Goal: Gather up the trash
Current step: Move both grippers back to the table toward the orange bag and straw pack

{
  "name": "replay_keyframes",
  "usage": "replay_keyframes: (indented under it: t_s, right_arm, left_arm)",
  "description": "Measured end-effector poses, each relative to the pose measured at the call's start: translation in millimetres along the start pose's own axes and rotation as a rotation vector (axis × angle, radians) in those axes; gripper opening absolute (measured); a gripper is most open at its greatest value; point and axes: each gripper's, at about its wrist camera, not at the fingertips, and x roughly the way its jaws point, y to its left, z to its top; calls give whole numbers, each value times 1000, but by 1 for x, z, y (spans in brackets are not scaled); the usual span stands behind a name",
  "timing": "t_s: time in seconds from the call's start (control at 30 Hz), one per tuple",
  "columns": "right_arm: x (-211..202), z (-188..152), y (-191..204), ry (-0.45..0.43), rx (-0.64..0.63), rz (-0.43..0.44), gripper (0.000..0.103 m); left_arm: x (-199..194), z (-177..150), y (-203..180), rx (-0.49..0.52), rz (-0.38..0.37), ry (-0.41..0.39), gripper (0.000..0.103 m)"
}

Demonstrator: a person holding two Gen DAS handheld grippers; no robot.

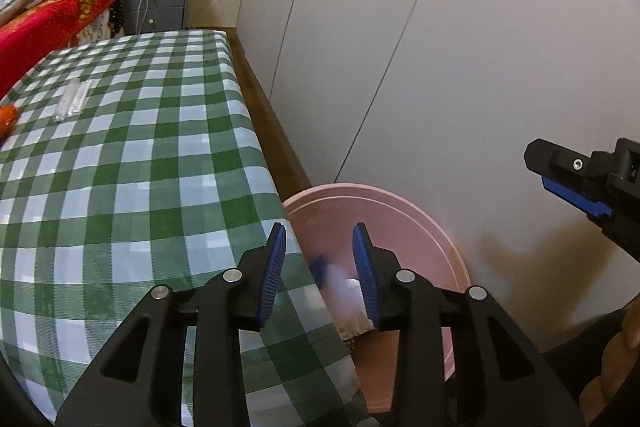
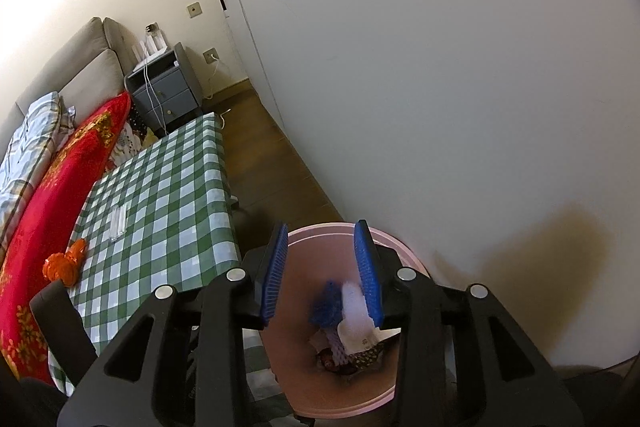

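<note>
Jaws apart, empty: left gripper (image 1: 319, 239) lower centre, over bin (image 1: 420, 223) rim beside table (image 1: 140, 147); blurred trash (image 1: 336, 279) dropping between | right view: right gripper (image 2: 321, 239) parted, empty, above bin (image 2: 320, 403); trash (image 2: 348, 323) inside, lower centre | hold both over bin till pieces settle; wrapper (image 2: 119, 223), orange scrap (image 2: 66, 263) left on table.

White wardrobe doors (image 2: 440, 67) fill the wall ahead of the tongs; brown wood floor (image 2: 276, 163) below. Far left: grey nightstand (image 2: 168, 95) (cables dangling), beige sofa (image 2: 80, 75), red cushion (image 2: 60, 187).
</note>
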Motion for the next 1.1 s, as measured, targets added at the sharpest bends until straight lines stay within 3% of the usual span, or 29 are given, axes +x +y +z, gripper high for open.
replay_keyframes:
  t_s: [0.33,0.8,0.87,1.1]
  right_arm:
    - [-2,-3,30,-59,-39,110,35]
    - [23,-14,83,-68,-107,212,36]
    - [28,-16,92,-71,-112,220,34]
    - [52,-24,142,-60,-192,315,15]
  left_arm:
    - [-21,9,34,-45,79,-80,35]
    - [-61,32,123,-214,334,-256,35]
    - [-64,34,136,-221,372,-272,35]
    - [-79,37,193,-251,502,-301,35]
